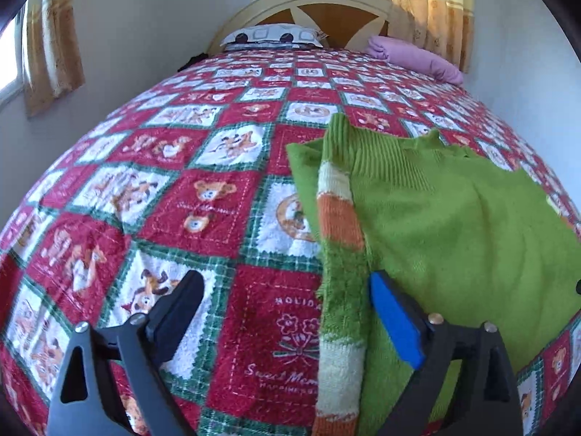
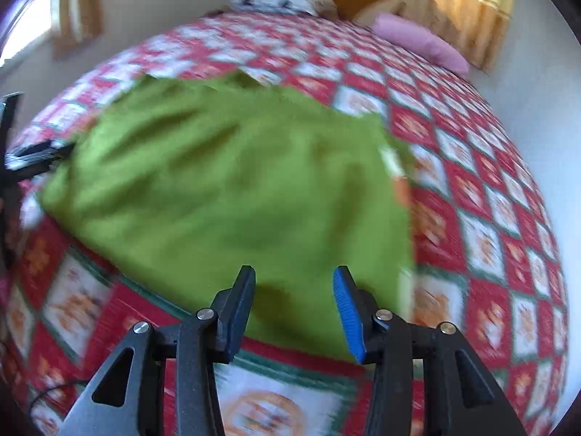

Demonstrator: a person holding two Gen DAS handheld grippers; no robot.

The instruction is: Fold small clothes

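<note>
Sweater (image 1: 454, 218) partly folded, one sleeve (image 1: 337, 239) laid in; both tongs (image 1: 287, 312) (image 2: 294, 301) spread, empty. Further folds remain.

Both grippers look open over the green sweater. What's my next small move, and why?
Probably lower the right gripper and close it on the near hem of the green sweater. Its jaws are open right above that edge, nothing is held, and the striped sleeve already lies folded across the body beside the open left gripper.

Both wrist views look headboard-ward, low over the bed (image 1: 181, 196) — sharing the sweater (image 2: 225, 181).
</note>
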